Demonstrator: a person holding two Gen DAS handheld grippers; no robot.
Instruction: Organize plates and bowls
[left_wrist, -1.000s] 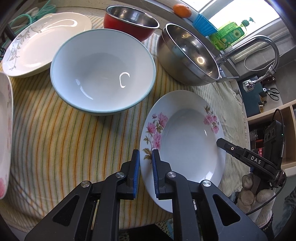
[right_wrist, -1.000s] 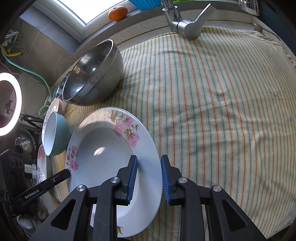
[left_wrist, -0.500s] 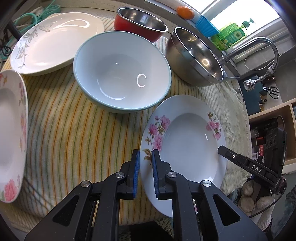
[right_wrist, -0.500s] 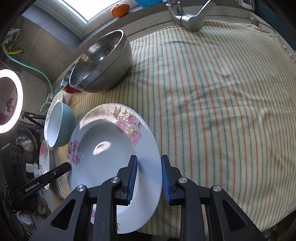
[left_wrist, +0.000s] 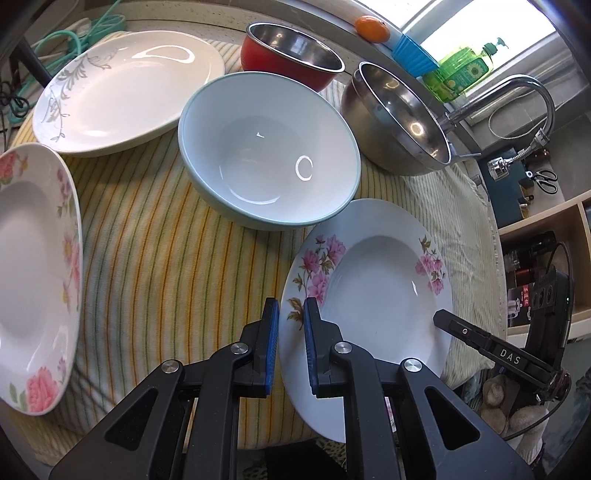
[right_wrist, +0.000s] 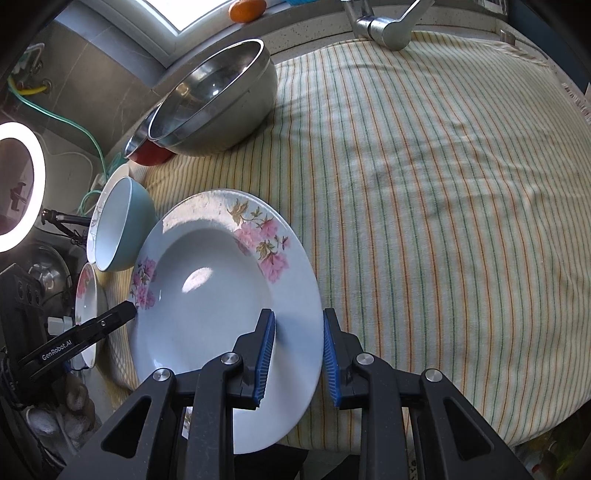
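Teal bowl (left_wrist: 269, 147) empty, steel bowl (left_wrist: 402, 122) empty

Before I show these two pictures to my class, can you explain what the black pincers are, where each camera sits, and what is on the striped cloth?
No robot here: a person holds a two-fingered claw in each hand, with a wide-angle camera on each looking along its fingers. Both claws pinch opposite rims of one pink-flowered plate: the left claw in the left picture, the right claw in the right picture. On the striped cloth also sit a pale blue bowl, a big steel bowl, a red bowl, a white plate with a grey leaf pattern and a second flowered plate.
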